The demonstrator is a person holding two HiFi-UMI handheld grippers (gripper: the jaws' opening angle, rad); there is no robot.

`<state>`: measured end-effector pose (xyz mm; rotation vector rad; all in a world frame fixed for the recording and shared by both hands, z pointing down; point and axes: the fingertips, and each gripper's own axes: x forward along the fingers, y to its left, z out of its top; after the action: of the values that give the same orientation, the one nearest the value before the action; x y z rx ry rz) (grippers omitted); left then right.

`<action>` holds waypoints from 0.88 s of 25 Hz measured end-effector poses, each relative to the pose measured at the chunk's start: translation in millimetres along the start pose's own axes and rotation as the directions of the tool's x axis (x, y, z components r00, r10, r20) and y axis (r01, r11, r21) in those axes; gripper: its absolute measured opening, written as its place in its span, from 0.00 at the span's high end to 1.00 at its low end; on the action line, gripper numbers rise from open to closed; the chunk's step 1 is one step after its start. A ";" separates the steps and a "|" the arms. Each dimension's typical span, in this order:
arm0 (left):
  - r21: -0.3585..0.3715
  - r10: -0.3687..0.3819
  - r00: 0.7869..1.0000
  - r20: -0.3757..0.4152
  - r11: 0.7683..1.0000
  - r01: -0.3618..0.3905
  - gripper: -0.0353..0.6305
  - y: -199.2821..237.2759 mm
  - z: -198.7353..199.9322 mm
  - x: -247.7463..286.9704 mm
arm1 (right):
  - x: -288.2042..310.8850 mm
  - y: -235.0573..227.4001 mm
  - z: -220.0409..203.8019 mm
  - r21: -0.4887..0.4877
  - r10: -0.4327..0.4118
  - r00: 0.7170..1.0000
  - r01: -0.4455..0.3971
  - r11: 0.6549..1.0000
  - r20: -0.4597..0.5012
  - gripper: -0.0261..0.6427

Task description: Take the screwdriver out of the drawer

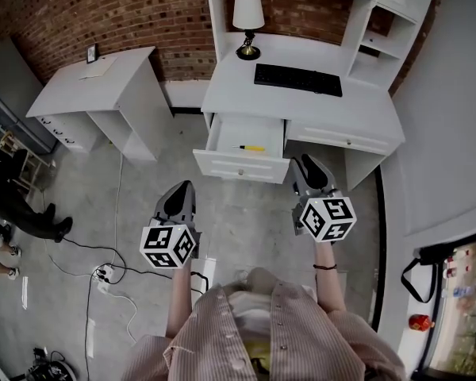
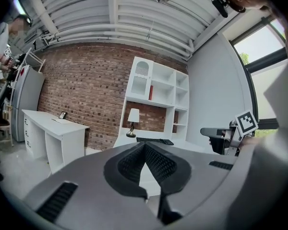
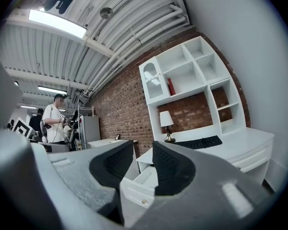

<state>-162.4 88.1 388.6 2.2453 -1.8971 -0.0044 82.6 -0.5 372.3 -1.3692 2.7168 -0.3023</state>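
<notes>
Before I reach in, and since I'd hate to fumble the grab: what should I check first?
1. Drawer pulled open: ok.
2. Screwdriver lying uncovered in the drawer: ok.
3. Right gripper jaws apart with nothing between them: ok.
4. Left gripper ready to grasp: not ok, its jaws meet at the tips.
5. Way from the right gripper to the drawer free in the head view: ok.
6. Right gripper lined up with the screwdriver's yellow handle: cannot tell, the screwdriver does not show in the right gripper view.
</notes>
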 end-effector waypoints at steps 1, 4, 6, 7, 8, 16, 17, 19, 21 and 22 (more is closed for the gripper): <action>-0.003 0.000 1.000 -0.001 1.000 0.000 0.95 2.6 0.4 4.3 | 5.1 -1.1 0.6 -0.001 0.003 1.000 -0.003 1.000 0.000 0.80; -0.006 0.002 1.000 -0.008 1.000 -0.002 0.95 9.6 1.1 16.8 | 20.9 -5.5 2.0 -0.001 0.013 1.000 -0.013 1.000 -0.003 0.80; -0.012 0.005 1.000 -0.015 1.000 -0.006 0.95 14.8 -0.5 25.2 | 31.5 -9.7 -1.0 0.003 0.011 1.000 -0.011 1.000 -0.009 0.80; -0.014 0.007 1.000 -0.020 1.000 -0.007 0.95 17.1 -2.0 30.0 | 36.8 -13.4 -3.3 0.008 0.004 1.000 -0.004 1.000 -0.011 0.80; -0.017 0.009 1.000 -0.025 1.000 -0.009 0.95 19.4 -3.8 35.1 | 42.1 -17.6 -6.2 0.015 -0.003 1.000 0.003 1.000 -0.013 0.80; -0.047 0.033 0.997 -0.071 0.998 -0.036 0.95 46.6 -16.8 99.2 | 112.6 -47.2 -33.7 0.040 0.053 0.994 -0.049 0.998 -0.097 0.80; -0.051 0.031 0.996 -0.082 0.998 -0.036 0.95 49.8 -18.6 110.6 | 124.7 -50.7 -38.0 0.036 0.066 0.991 -0.062 0.997 -0.118 0.80; -0.061 0.023 0.994 -0.111 0.998 -0.030 0.95 54.5 -23.3 133.2 | 148.0 -57.7 -46.3 0.029 0.092 0.983 -0.088 0.996 -0.160 0.80; -0.070 0.021 0.990 -0.136 0.997 -0.031 0.95 58.6 -27.4 154.5 | 169.3 -63.4 -52.3 0.032 0.128 0.972 -0.124 0.992 -0.199 0.80; -0.075 0.024 0.989 -0.146 0.997 -0.035 0.95 61.1 -28.9 164.0 | 179.3 -64.5 -55.4 0.036 0.154 0.963 -0.149 0.988 -0.220 0.80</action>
<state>-189.5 -77.2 447.3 2.1059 -1.8220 0.0863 17.5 -174.2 442.6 -1.1781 2.9694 -0.4965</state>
